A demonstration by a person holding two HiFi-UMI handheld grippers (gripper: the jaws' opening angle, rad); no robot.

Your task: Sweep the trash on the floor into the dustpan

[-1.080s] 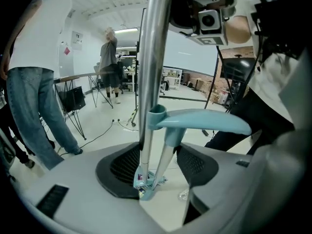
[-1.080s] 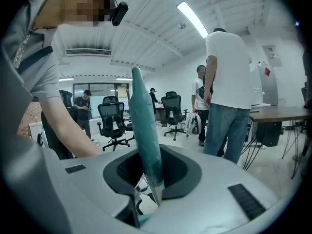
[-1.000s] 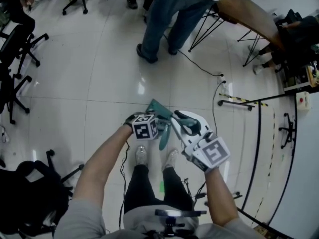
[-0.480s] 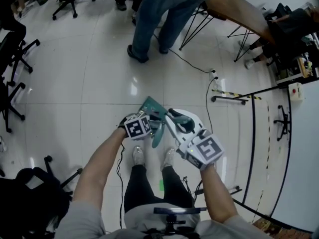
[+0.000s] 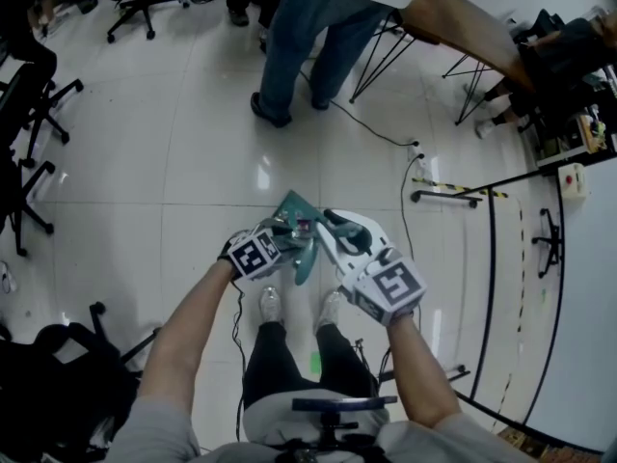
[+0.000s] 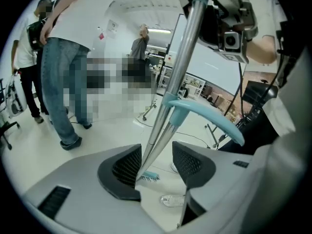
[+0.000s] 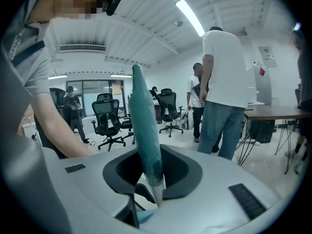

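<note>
Slippage is the main risk: left gripper [image 6: 155, 164] has just been closing, yet its jaws stand apart around two steel shafts [image 6: 163, 133], the right pad clear of them, so it could clamp both at once or catch neither squarely. Right gripper [image 7: 152, 172] is clamped on a teal handle [image 7: 146, 126]. Dustpan [image 5: 292, 206] shows just beyond the grippers, ahead of the shoes, with the brush [image 6: 150, 176] low near the floor. A green scrap [image 5: 314, 362], perhaps trash, lies between the legs; a forward sweep would miss it.
</note>
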